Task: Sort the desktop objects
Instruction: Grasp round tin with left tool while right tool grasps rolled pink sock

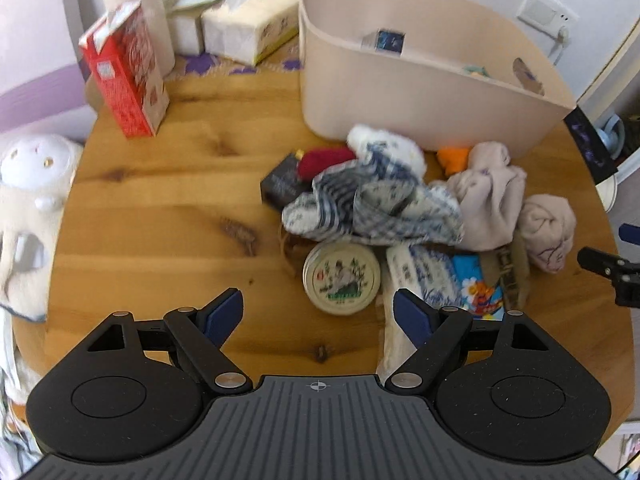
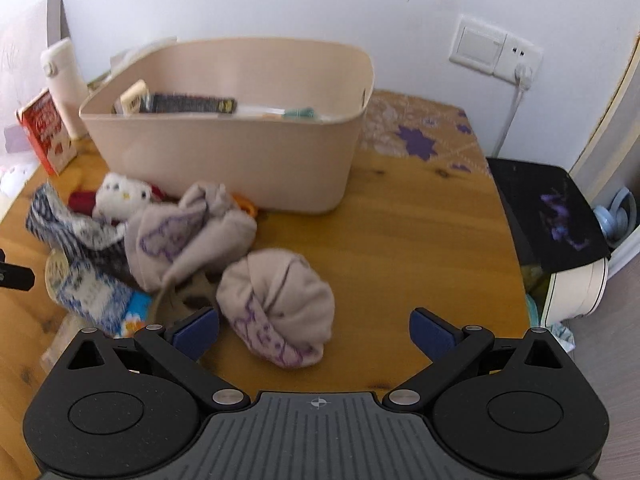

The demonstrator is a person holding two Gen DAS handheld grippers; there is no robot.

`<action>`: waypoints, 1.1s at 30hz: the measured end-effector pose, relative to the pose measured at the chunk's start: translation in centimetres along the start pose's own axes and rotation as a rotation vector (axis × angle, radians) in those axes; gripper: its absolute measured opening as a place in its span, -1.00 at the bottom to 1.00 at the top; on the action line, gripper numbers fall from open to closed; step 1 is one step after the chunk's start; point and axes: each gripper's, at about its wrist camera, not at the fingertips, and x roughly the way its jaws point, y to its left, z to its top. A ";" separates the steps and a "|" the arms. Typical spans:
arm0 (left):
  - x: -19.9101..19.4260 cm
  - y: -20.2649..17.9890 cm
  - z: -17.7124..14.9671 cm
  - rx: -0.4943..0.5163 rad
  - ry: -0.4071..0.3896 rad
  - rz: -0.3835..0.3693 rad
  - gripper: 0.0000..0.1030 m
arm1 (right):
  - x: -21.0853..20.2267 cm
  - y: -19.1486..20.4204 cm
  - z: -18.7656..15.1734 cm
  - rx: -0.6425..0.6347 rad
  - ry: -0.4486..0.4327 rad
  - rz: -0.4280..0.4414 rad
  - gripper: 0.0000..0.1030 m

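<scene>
A beige plastic basket stands at the back of the wooden table, with a few small boxes inside. In front of it lies a pile: a blue-checked cloth, a round tin, a blue-patterned packet, a dark box, a white plush and beige rolled socks. My left gripper is open, just short of the round tin. Open too is my right gripper, with the near beige sock roll between its blue pads and touching neither.
A red carton, a white flask and tissue packs stand at the back left. A white plush toy lies off the left edge. A black box and headphones sit right of the table. Bare wood lies at the left.
</scene>
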 end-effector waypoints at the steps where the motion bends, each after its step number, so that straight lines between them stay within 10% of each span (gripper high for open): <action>1: 0.2 -0.1 -0.1 -0.003 0.005 0.000 0.62 | 0.2 0.1 -0.3 -0.006 0.007 0.001 1.00; 29: 5.1 -2.1 0.4 0.071 -0.027 0.089 0.59 | 4.9 0.7 -0.7 -0.199 0.044 0.056 1.00; 33: 5.3 -2.0 0.3 0.061 -0.016 0.040 0.09 | 5.0 0.9 -0.4 -0.217 0.019 0.075 0.99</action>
